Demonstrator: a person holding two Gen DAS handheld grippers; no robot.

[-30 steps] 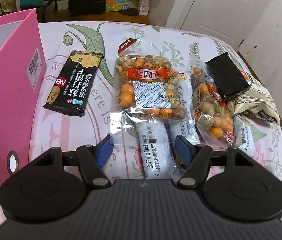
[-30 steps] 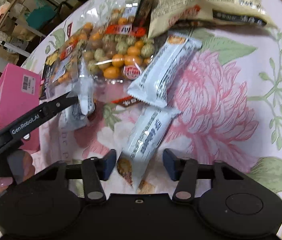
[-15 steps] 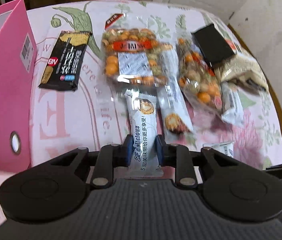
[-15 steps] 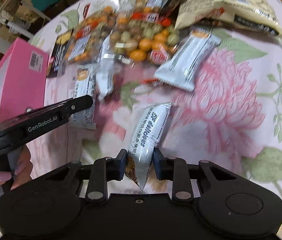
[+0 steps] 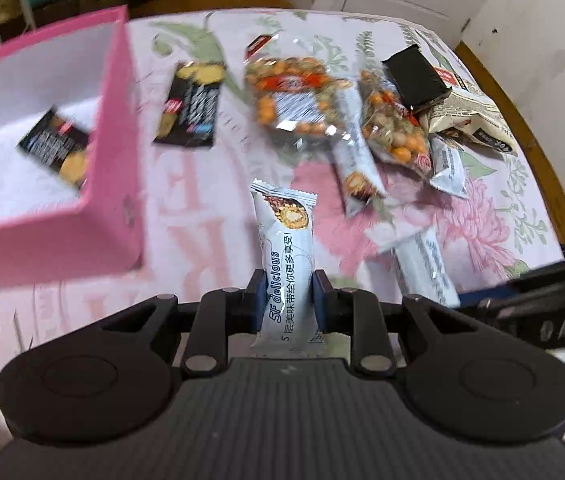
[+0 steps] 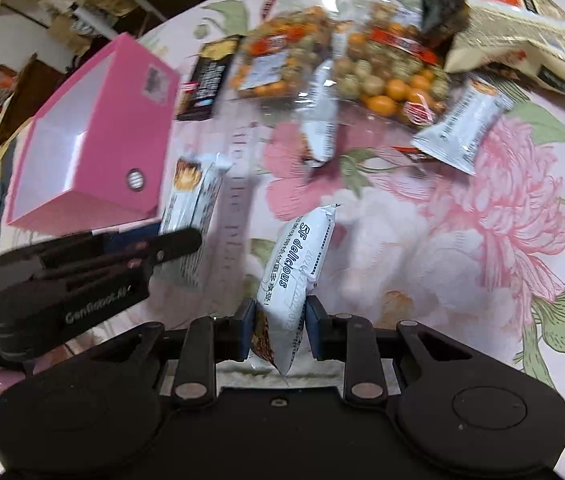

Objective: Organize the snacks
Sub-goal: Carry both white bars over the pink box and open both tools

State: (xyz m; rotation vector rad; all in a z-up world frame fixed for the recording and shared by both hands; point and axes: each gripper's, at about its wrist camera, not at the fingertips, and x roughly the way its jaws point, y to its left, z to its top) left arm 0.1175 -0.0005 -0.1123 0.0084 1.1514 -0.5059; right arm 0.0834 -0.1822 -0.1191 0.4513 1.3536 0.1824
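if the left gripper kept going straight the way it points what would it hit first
Probably the clear nut bag straight ahead. The left gripper is shut on a white bar, and only bare tablecloth lies between; depth is unclear, so it might pass over.

Blurred — black cracker pack [image 5: 54, 146] half hidden behind pink box [image 5: 116, 128] wall.

We note a tabletop [image 5: 210, 216] under a floral cloth. Directly on it: pink box [image 5: 114, 184] at left, black biscuit pack [image 5: 190, 108] beside it, two clear nut bags [image 5: 294, 100] and white snack bars [image 5: 356, 160] clustered toward the far right.
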